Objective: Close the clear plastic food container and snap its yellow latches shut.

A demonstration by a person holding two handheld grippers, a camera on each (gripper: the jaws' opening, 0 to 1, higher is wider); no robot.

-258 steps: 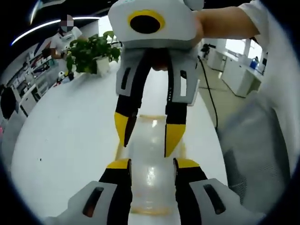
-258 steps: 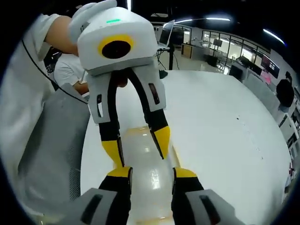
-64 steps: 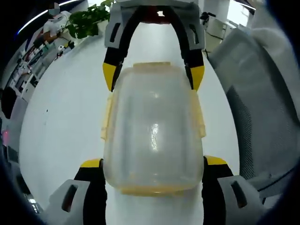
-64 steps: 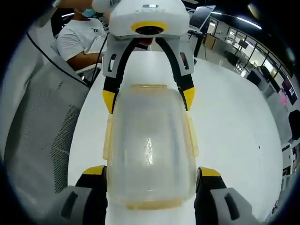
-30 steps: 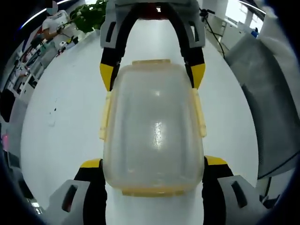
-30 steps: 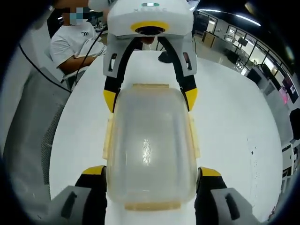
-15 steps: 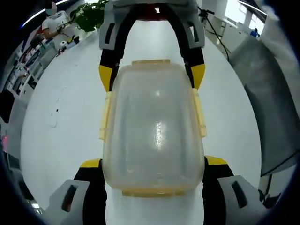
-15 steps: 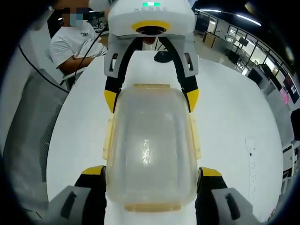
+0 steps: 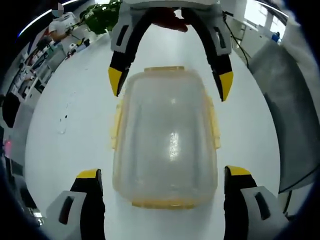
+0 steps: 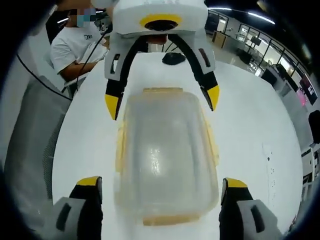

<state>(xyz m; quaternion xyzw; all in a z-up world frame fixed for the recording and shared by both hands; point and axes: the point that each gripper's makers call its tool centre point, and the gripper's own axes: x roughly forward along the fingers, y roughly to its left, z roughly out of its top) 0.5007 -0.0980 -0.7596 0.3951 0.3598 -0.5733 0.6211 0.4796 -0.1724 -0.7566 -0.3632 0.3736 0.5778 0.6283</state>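
Half a second back, both pairs of jaws pressed against the container's corners; now spread wide and clear of it on every side.

Clear plastic container (image 9: 167, 135) with lid on, resting flat on the white surface (image 9: 70, 125), lengthwise between the two facing grippers. Cloudy, translucent lid with a bright glare spot near the middle. Pale yellow latches (image 9: 214, 125) lying flat down both long sides and at both ends; whether snapped fully home cannot be told.

Left gripper (image 9: 165, 175) wide open, yellow tips standing just off the near corners, holding nothing. Right gripper (image 10: 160, 182) equally wide open at the opposite end, touching nothing. In the left gripper view, right gripper's tips straddling the far end, apart from the walls.

Beyond the far gripper, a potted plant (image 9: 102, 14).
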